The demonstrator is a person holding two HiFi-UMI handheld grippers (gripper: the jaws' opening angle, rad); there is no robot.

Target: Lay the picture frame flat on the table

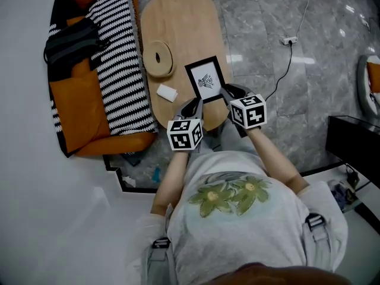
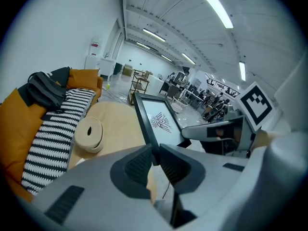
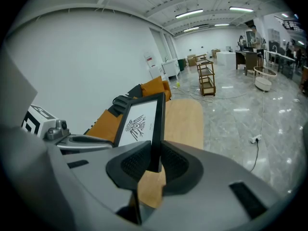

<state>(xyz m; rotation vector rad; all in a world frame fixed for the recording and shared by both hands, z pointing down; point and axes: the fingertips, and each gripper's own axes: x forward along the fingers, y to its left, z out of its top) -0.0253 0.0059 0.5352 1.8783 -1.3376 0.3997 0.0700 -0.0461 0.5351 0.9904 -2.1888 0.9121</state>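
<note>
A black picture frame [image 1: 205,79] with a white print of a line drawing is held over the near end of the oval wooden table [image 1: 178,22]. My left gripper [image 1: 193,104] is shut on the frame's near left corner [image 2: 153,150]. My right gripper [image 1: 228,94] is shut on its near right edge [image 3: 156,143]. In the left gripper view the frame [image 2: 156,121] runs away from the jaws, its face turned to the right. The right gripper view shows the frame [image 3: 139,121] with its face turned left. Whether its far edge touches the table cannot be told.
A round wooden box [image 1: 158,58] and a small white block [image 1: 167,92] lie on the table's left side. An orange sofa [image 1: 89,94] with a striped throw [image 1: 116,64] stands to the left. A cable and power strip [image 1: 289,40] lie on the marble floor at the right.
</note>
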